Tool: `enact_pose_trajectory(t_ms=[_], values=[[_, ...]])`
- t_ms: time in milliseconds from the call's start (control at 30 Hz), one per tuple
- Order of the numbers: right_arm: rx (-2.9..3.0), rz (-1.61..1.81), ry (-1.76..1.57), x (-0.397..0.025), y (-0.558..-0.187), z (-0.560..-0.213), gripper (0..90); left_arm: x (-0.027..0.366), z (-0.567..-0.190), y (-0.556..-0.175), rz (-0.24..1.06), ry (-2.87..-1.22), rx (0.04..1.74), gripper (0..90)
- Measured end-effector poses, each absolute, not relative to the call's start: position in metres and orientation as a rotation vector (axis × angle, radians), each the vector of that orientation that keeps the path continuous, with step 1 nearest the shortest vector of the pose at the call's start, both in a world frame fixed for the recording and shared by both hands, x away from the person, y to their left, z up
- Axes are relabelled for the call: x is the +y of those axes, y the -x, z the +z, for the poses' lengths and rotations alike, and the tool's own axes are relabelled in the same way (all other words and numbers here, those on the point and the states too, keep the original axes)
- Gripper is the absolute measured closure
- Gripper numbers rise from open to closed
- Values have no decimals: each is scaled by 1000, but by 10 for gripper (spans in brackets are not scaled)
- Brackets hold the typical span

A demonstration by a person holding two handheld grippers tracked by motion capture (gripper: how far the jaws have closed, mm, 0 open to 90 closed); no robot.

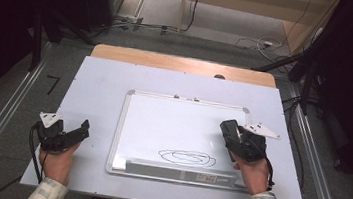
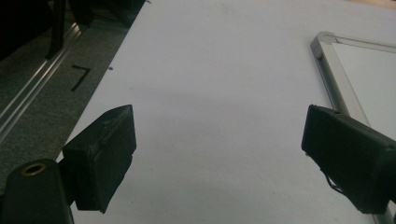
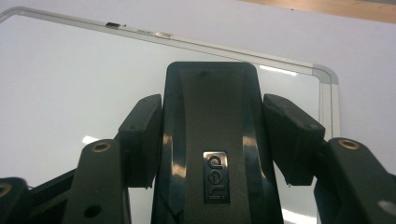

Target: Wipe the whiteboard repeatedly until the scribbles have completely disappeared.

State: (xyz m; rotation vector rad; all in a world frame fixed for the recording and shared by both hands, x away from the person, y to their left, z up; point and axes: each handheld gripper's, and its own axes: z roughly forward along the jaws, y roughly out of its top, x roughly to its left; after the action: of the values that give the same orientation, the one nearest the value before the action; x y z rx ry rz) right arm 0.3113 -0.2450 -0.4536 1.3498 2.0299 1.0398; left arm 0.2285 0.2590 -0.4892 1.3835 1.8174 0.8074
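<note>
Right gripper (image 1: 227, 129): fingers clamped on a black whiteboard eraser (image 3: 210, 140), above the whiteboard (image 1: 171, 124).
Scribble (image 1: 187, 157): lies left of the eraser and nearer the person.
Left gripper (image 2: 219, 158): fingers spread, empty, off-board on the table (image 1: 95, 85).

A white-topped table (image 1: 99, 96) carries a framed whiteboard (image 1: 162, 118), lying flat

A whiteboard (image 1: 181, 125) lies at the table's (image 1: 100, 86) centre. The right gripper (image 1: 233, 133) holds an eraser (image 3: 210, 130) over the board's three o'clock edge. The left gripper (image 1: 77, 133) hovers over the table at eight o'clock, beside the board.
</note>
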Motion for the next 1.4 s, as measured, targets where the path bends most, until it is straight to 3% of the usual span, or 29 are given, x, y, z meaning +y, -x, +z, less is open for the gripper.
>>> enact_pose_trajectory(t_ms=[1400], values=[[2248,1021,-1172,-224,-307,-482,391,258,-489,-228,807,-1389,1816,101]])
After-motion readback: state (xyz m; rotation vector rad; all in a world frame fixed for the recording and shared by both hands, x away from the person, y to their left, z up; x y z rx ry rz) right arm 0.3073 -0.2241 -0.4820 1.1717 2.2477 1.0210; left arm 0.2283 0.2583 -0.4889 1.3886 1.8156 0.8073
